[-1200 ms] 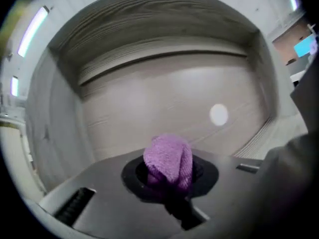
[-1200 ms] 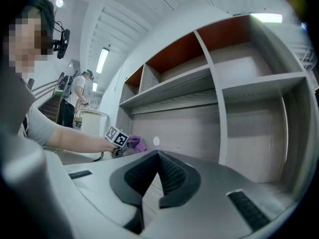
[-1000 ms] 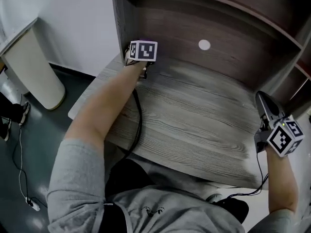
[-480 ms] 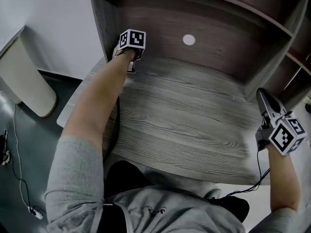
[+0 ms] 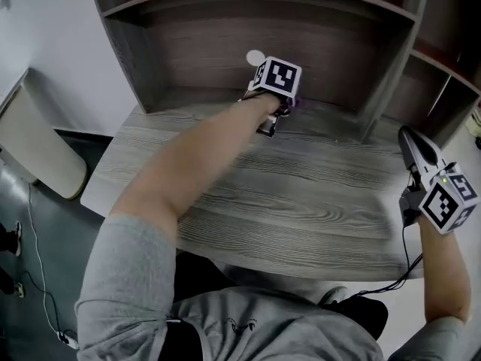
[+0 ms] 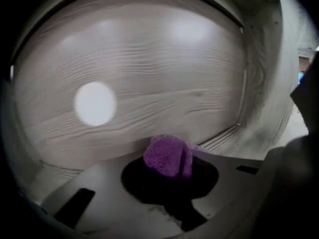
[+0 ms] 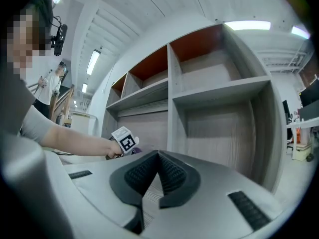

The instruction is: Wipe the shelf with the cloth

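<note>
Shelf [image 5: 301, 194] back edge near cloth [image 6: 167, 156]

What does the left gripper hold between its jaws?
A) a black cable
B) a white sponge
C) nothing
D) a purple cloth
D: the left gripper view shows a purple cloth bunched between the jaws of the left gripper, close to the back of the shelf.
</note>
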Demonstrator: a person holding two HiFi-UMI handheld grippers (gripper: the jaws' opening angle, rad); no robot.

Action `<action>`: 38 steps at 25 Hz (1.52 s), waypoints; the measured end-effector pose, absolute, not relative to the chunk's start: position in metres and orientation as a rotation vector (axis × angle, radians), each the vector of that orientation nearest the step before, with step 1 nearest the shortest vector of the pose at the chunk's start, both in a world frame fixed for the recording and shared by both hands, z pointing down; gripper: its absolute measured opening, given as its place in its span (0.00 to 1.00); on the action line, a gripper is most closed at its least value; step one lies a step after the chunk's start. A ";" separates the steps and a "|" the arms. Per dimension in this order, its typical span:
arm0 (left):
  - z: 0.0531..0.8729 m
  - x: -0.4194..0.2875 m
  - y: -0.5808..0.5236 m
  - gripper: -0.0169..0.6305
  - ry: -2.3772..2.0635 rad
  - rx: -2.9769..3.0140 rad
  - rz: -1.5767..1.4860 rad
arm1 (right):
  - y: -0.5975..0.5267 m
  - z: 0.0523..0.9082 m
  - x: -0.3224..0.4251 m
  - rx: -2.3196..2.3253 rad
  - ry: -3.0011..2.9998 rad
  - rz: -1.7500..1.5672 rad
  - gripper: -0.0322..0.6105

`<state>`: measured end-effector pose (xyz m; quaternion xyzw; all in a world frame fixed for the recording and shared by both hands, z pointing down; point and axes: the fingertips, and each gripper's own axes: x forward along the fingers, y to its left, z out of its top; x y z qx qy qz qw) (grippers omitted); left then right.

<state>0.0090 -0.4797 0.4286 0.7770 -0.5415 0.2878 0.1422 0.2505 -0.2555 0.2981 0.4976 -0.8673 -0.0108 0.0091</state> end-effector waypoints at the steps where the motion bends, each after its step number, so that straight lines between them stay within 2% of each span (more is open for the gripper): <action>1: 0.429 0.044 -0.480 0.13 -1.499 2.287 0.836 | -0.255 0.297 0.258 1.568 -2.702 -0.039 0.07; 7: 0.428 0.192 -0.465 0.13 -1.148 2.496 0.752 | -0.248 0.295 0.285 1.631 -2.639 -0.039 0.07; 10: 0.424 0.218 -0.452 0.12 -1.085 2.567 0.711 | -0.243 0.295 0.293 1.649 -2.619 -0.049 0.07; 13: 0.409 0.213 -0.453 0.13 -1.082 2.696 0.621 | -0.233 0.292 0.302 1.706 -2.599 -0.051 0.07; 15: 0.374 0.196 -0.444 0.14 -1.077 2.852 0.448 | -0.226 0.290 0.301 1.734 -2.601 -0.046 0.07; 18: 0.289 0.178 -0.428 0.14 -1.018 3.068 0.002 | -0.212 0.282 0.297 1.758 -2.588 -0.050 0.07; 21: 0.198 0.177 -0.416 0.14 -0.881 3.129 -0.408 | -0.200 0.276 0.295 1.763 -2.572 -0.076 0.07; 23: 0.155 0.184 -0.409 0.14 -0.816 3.136 -0.556 | -0.194 0.271 0.292 1.768 -2.556 -0.093 0.07; 26: 0.134 0.206 -0.410 0.14 -0.803 3.155 -0.554 | -0.183 0.262 0.291 1.797 -2.534 -0.109 0.07; 34: 0.140 0.224 -0.416 0.15 -0.871 3.277 -0.372 | -0.182 0.270 0.301 1.817 -2.558 -0.074 0.07; 38: 0.180 0.225 -0.419 0.15 -0.881 3.304 -0.187 | -0.185 0.278 0.296 1.788 -2.572 -0.058 0.07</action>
